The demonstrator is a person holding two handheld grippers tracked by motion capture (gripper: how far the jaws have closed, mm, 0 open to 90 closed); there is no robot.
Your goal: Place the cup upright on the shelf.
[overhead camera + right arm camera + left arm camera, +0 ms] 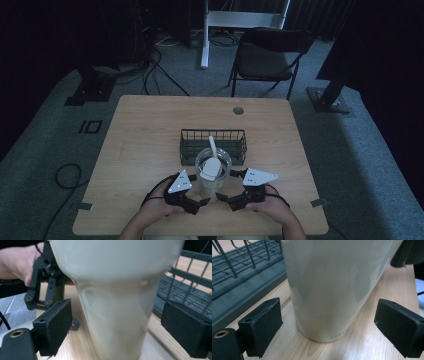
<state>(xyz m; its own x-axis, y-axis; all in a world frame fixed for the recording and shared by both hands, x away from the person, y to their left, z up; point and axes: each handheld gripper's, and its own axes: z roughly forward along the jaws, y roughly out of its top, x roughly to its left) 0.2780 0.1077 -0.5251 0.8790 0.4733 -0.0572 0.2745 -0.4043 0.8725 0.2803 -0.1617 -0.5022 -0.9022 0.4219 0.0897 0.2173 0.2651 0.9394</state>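
Observation:
A pale tumbler [213, 170] stands upright on the wooden table [145, 140], with a white scoop [212, 162] resting in it, handle leaning toward the back. It sits just in front of a dark wire basket [214, 145]. My left gripper [199, 203] comes at its base from the near left. In the left gripper view the jaws straddle the tumbler [329, 287] with a gap on each side, so my left gripper [329, 325] is open. My right gripper [227, 200] comes from the near right and is also open [117, 330], with its pads clear of the tumbler [115, 315].
The wire basket [239, 282] lies close behind the tumbler and is seen again as the basket [190, 285] in the right gripper view. A round cable hole [238, 110] marks the table's far edge. A folding chair [270, 57] and floor cables [67, 175] are beyond the table.

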